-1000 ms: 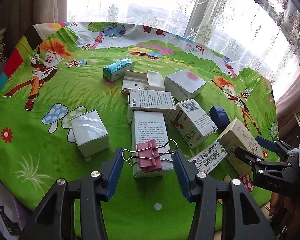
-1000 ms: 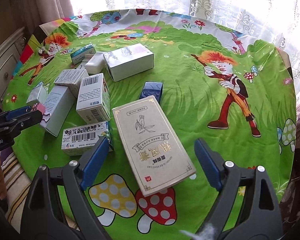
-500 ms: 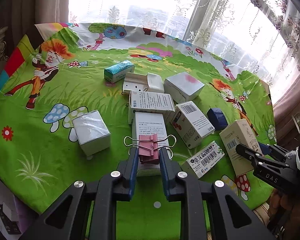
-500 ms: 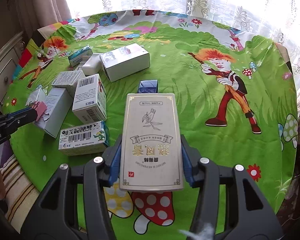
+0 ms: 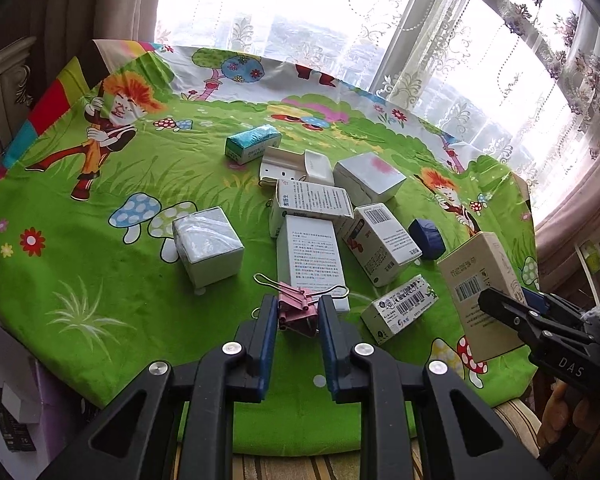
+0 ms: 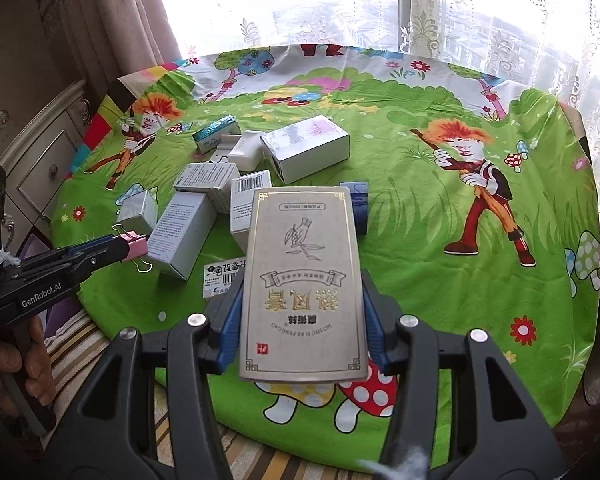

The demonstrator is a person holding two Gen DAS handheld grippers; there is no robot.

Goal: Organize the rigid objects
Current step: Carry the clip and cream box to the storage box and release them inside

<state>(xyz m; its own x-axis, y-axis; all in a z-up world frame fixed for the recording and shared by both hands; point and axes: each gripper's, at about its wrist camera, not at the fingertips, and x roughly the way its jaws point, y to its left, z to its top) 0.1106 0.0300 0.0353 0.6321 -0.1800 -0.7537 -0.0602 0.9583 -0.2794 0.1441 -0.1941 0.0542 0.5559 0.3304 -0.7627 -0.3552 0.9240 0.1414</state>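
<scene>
My left gripper (image 5: 298, 312) is shut on a pink binder clip (image 5: 297, 309), held just off the near end of a long white box (image 5: 310, 262); it also shows in the right wrist view (image 6: 134, 246). My right gripper (image 6: 300, 312) is shut on a tall beige box with gold lettering (image 6: 304, 284), lifted above the cloth; in the left wrist view this box (image 5: 480, 292) stands upright at the right. Several small boxes lie clustered mid-table.
A round table under a green cartoon cloth (image 5: 80, 280). A white cube box (image 5: 207, 246) sits left of the cluster, a dark blue box (image 5: 427, 238) to the right, a barcode box (image 5: 400, 308) near the front edge. Curtained windows stand behind; a cabinet (image 6: 40, 168) at left.
Both grippers went from open to shut: the left closed on the pink clip and lifted it off the box, the right closed on the beige box and raised it.
</scene>
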